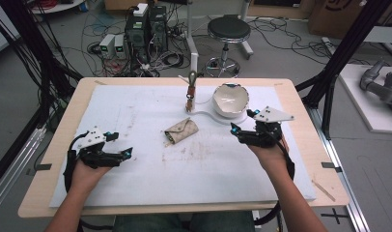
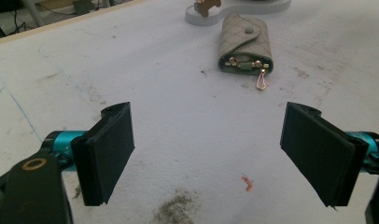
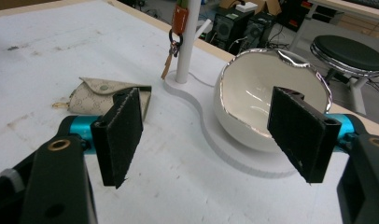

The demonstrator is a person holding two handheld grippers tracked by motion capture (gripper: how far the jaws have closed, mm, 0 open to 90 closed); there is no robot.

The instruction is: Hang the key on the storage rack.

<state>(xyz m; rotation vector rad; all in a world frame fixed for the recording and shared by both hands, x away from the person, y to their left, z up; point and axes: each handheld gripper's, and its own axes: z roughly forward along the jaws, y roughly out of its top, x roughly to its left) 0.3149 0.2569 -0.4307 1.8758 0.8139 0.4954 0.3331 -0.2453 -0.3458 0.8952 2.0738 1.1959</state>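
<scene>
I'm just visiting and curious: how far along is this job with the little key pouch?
It seems barely started. The key pouch lies flat on the white mat, its gold clip out, with nothing touching it. Both the left claw and the right claw are open and hold nothing. The bowl looks empty, and keys hang on the stand. All the handling appears left to do.

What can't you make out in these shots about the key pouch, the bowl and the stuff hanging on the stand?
- Key pouch: contents past its open mouth are hidden by its own flap in the left gripper view; in the right gripper view a jaw covers its near end.
- Bowl: floor hidden by its near wall in the right gripper view.
- Hanging keys: too small in the high view; cut off by the top edge in the right gripper view.
</scene>
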